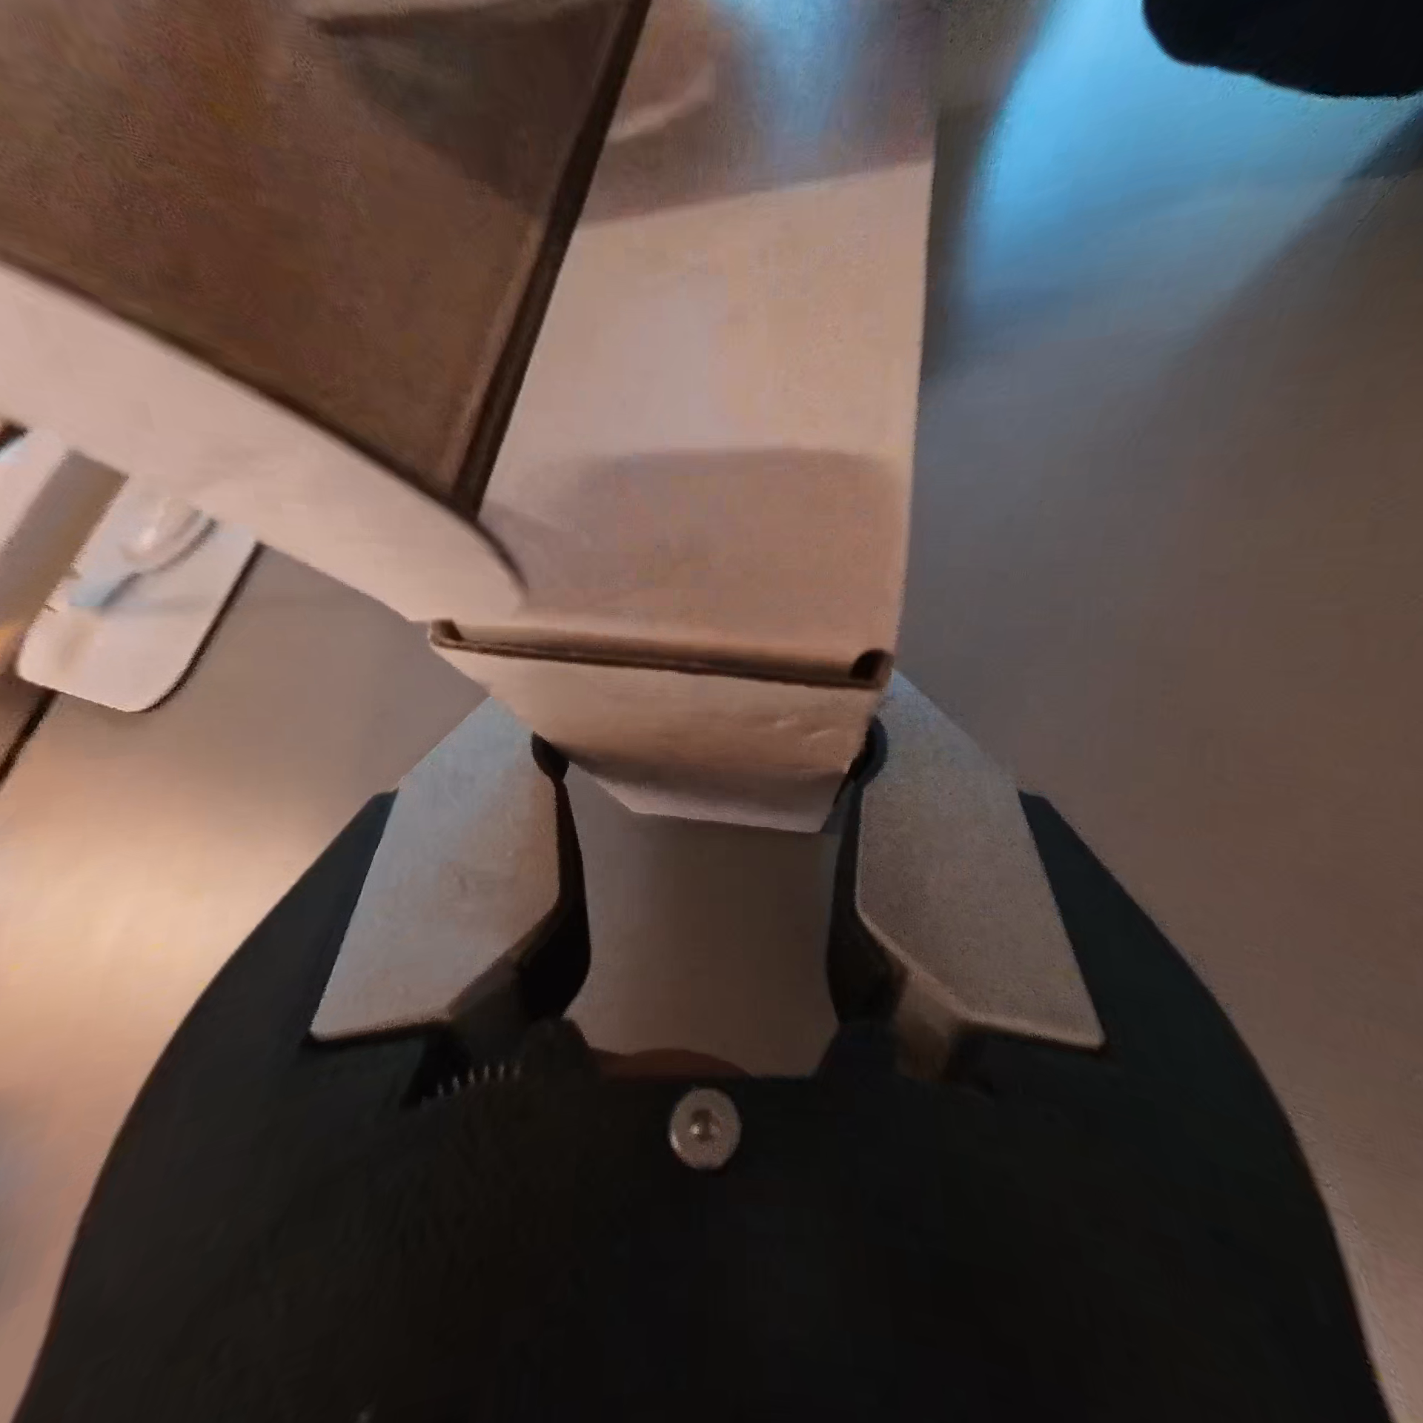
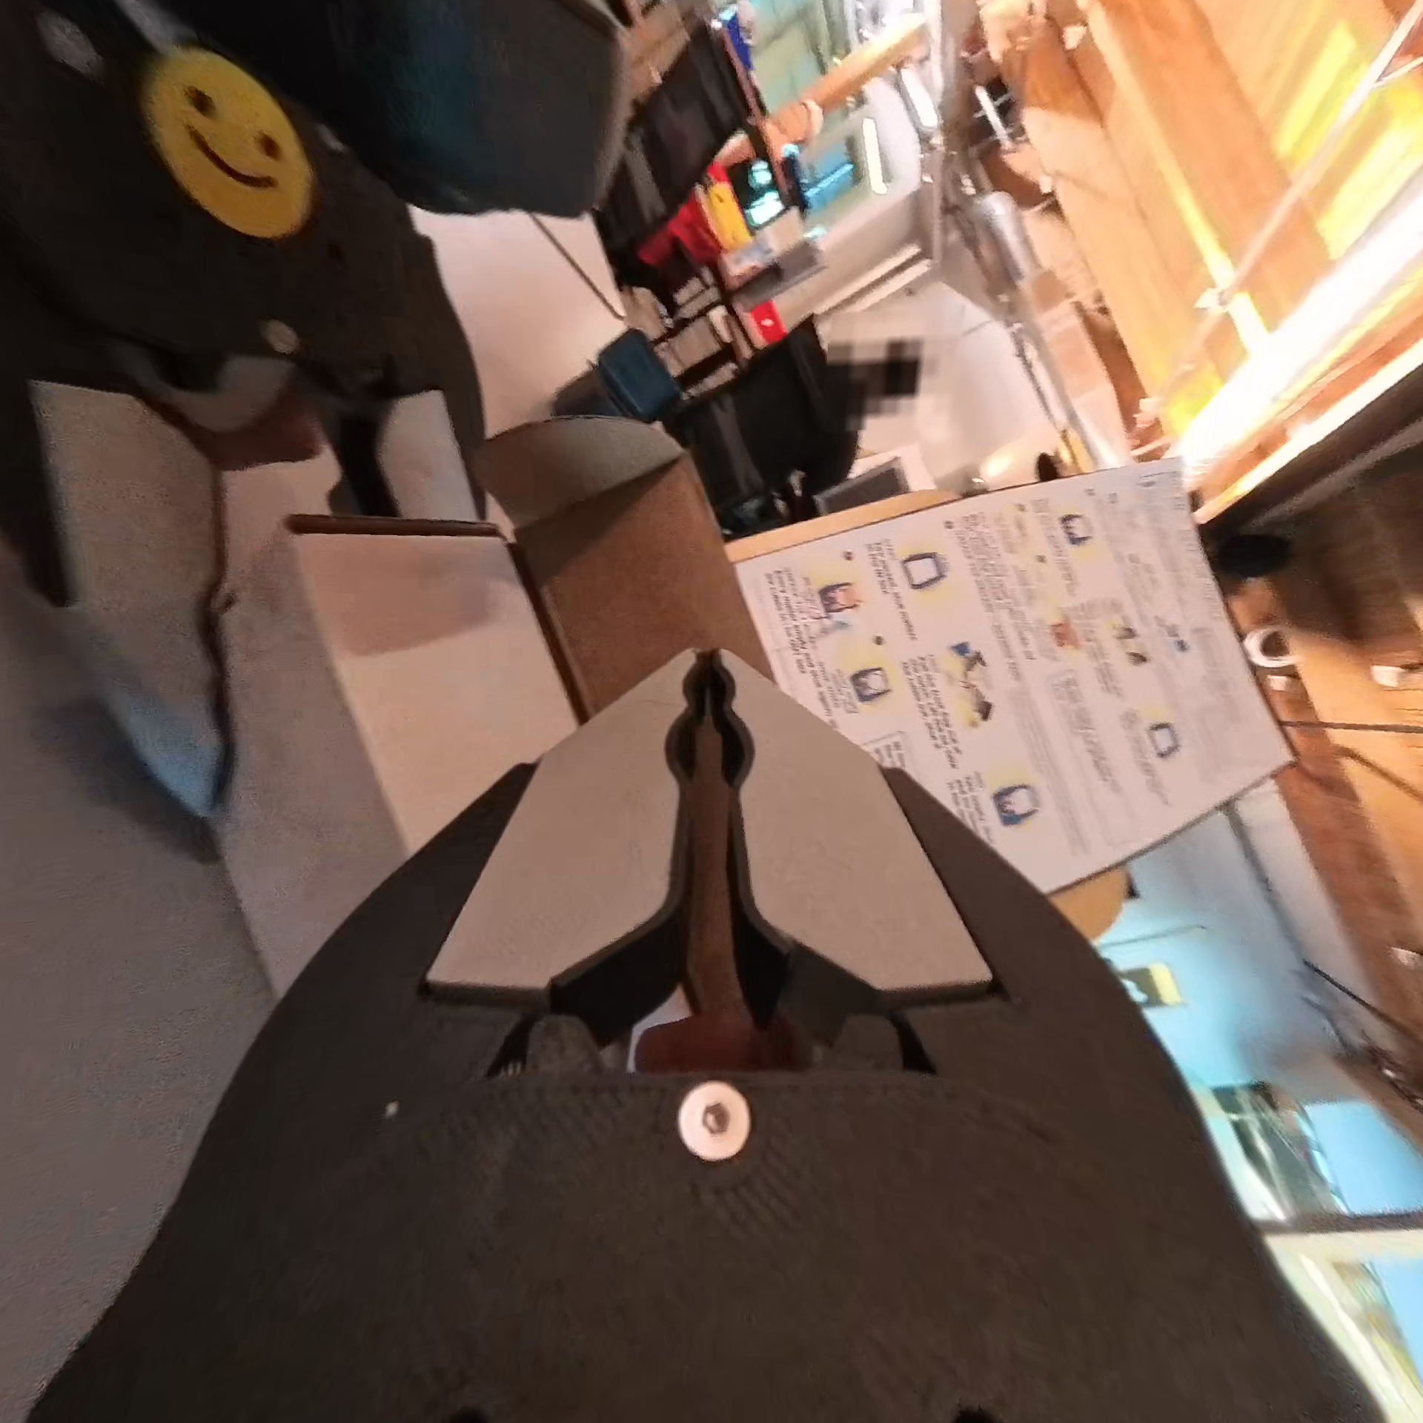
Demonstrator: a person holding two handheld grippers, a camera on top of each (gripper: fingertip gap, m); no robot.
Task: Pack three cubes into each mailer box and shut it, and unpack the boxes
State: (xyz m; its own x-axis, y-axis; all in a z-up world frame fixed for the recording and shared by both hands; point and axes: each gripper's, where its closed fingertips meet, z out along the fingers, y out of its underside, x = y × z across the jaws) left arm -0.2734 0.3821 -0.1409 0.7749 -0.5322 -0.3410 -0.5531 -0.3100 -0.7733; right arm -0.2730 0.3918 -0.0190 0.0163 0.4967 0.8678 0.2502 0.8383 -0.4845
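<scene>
Mailer box (image 1: 716, 431): white outside, brown corrugated inside; it fills the middle of the left wrist view, with a double-folded end wall nearest the camera and a panel running away beyond it.
Box flap (image 1: 254, 254): brown inner face, white rounded edge, swung up at the upper left of the same view.
Left gripper (image 1: 704, 758): its two fingers are spread to the width of the box end and press it from both sides, so the box end is clamped between them.
Right gripper (image 2: 712, 666): fingertips brought together, with what looks like a thin brown cardboard edge running in the slot between the fingers; whether the tips actually pinch it cannot be told.
Box seen from the right wrist (image 2: 431, 639): white side, brown flap just beyond the fingertips.
Table (image 1: 1155, 693): pale surface under the box.
Instruction sheet (image 2: 1024, 662): printed page with small pictures, right of the box.
Smiley badge (image 2: 231, 154): yellow disc on the other gripper's dark body, upper left.
</scene>
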